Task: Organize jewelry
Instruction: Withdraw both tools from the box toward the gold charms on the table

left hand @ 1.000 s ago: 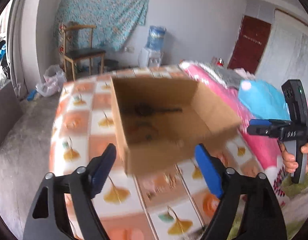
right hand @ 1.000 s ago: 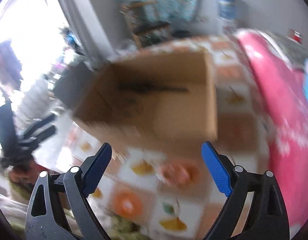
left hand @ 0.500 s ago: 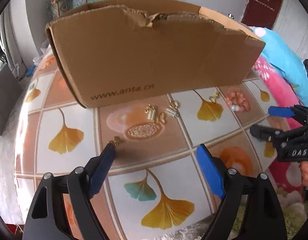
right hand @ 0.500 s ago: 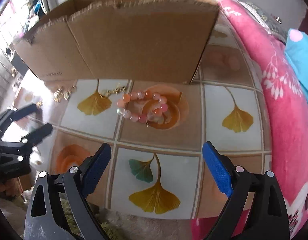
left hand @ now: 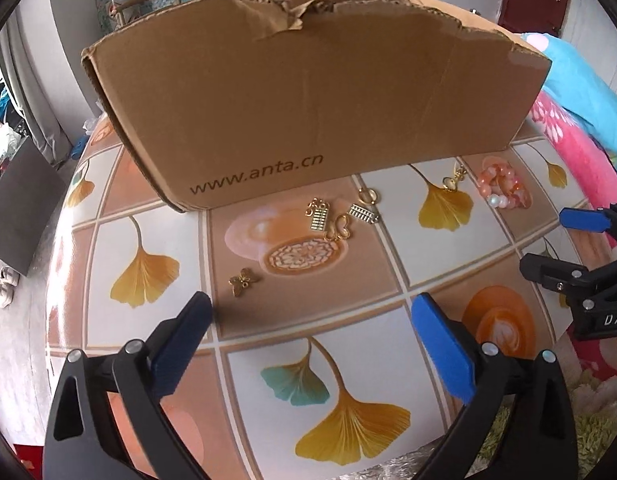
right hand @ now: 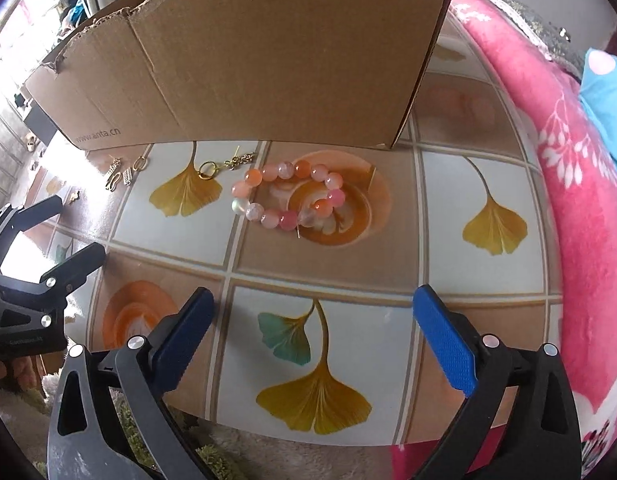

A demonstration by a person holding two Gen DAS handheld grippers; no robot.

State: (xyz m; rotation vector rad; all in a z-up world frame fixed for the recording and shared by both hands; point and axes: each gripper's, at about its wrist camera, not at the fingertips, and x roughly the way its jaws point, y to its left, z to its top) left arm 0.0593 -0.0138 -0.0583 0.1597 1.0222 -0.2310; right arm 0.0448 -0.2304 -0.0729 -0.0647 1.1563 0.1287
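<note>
A cardboard box [left hand: 308, 92] stands on the tiled table; it also shows in the right wrist view [right hand: 248, 64]. In front of it lie a pink bead bracelet [right hand: 288, 196], also in the left wrist view [left hand: 502, 188], a gold chain with ring [right hand: 222, 164], gold charms [left hand: 336, 220] and a gold butterfly charm [left hand: 243, 280]. My left gripper [left hand: 308, 328] is open and empty, just short of the butterfly charm. My right gripper [right hand: 312, 328] is open and empty, short of the bracelet.
The table top [left hand: 148, 248] has a ginkgo-leaf tile pattern and a rounded front edge. A pink blanket [right hand: 580, 208] and a blue pillow [left hand: 580, 80] lie to the right. A chair [left hand: 144, 4] and a water dispenser stand behind the box.
Both grippers have dropped from a high view into the box to low over the table in front of it. Over the last half second both edged closer to the jewelry.
</note>
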